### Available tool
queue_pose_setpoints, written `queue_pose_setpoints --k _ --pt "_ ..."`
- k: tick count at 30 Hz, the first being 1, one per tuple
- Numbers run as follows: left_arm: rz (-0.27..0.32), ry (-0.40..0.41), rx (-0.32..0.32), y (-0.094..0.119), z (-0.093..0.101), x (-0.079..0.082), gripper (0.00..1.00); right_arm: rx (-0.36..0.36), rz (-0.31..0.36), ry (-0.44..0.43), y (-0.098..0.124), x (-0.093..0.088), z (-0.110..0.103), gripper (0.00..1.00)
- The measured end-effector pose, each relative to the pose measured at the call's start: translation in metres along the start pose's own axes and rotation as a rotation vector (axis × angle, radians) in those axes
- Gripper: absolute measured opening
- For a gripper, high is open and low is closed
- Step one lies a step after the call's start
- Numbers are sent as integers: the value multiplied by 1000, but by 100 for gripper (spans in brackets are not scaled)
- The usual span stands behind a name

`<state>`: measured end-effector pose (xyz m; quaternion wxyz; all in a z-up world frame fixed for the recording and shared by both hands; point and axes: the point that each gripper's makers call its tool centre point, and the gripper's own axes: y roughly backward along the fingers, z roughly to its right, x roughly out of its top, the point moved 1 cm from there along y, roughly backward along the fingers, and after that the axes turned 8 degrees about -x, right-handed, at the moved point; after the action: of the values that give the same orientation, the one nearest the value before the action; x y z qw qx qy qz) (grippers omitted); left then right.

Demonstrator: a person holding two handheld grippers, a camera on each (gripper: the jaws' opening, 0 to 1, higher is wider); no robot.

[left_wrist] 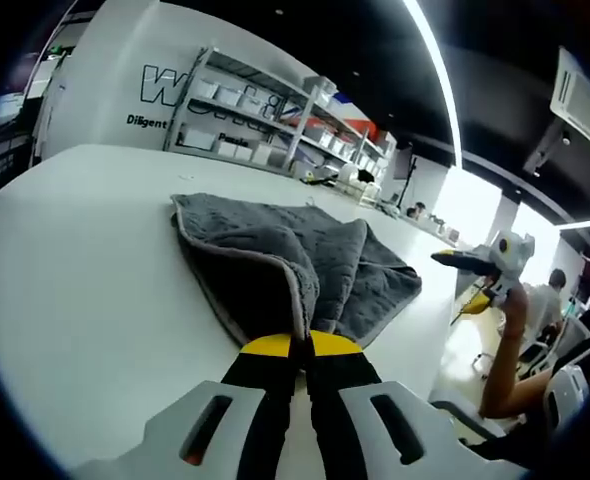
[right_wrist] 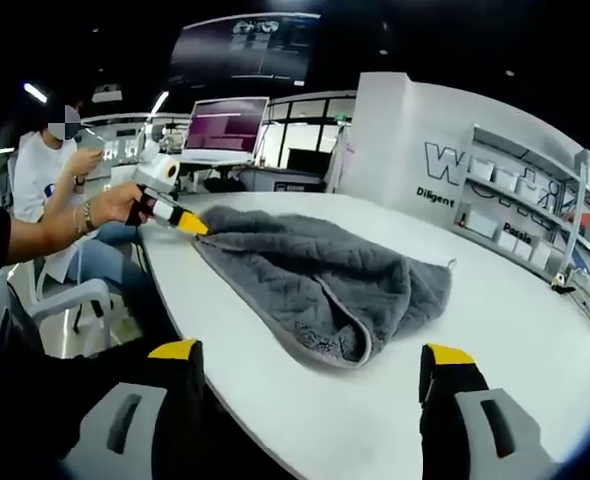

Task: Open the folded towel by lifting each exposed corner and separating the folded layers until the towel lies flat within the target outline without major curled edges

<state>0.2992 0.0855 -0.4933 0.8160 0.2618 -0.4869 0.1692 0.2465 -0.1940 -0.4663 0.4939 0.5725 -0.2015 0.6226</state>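
We found the grey towel (left_wrist: 295, 265) lying partly folded at the centre of the left gripper view, on the white table (left_wrist: 85, 290), with one layer doubled over near the table edge. The left gripper (left_wrist: 300, 350), at lower centre of that frame, had its yellow-tipped jaws closed on the towel's near corner. In the right gripper view the right gripper (right_wrist: 310, 365) stood with jaws wide apart and nothing between them, short of the towel (right_wrist: 325, 275), which lay mid-frame. That view also showed the left gripper (right_wrist: 180, 218) at upper left, pinching the far corner, with a person's hand (right_wrist: 125, 205) behind it; the left gripper view did not show this grasp from outside. We judged the towel soft, thick and limp, light enough to lift by a corner, and best taken at the hemmed edge of the folded flap. We saw no target outline.
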Motion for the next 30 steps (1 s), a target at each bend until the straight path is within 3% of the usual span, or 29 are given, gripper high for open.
queue_pose_setpoints --k 5,7,13,17,27,30 --pt "11 8 -17 2 2 1 3 -23 34 194 -11 0 4 40" --pt "14 10 -19 3 3 1 3 -20 44 242 -16 0 3 32" --pt "12 14 -18 3 3 0 3 -110 81 237 -25 8 23 25" --pt "12 12 -18 4 2 3 3 -167 -50 355 -38 -8 37 23" --pt "17 12 -27 3 6 3 3 -158 -115 464 -60 -11 32 22" --pt "16 13 -30 3 8 1 3 -159 -120 488 -64 -11 32 16"
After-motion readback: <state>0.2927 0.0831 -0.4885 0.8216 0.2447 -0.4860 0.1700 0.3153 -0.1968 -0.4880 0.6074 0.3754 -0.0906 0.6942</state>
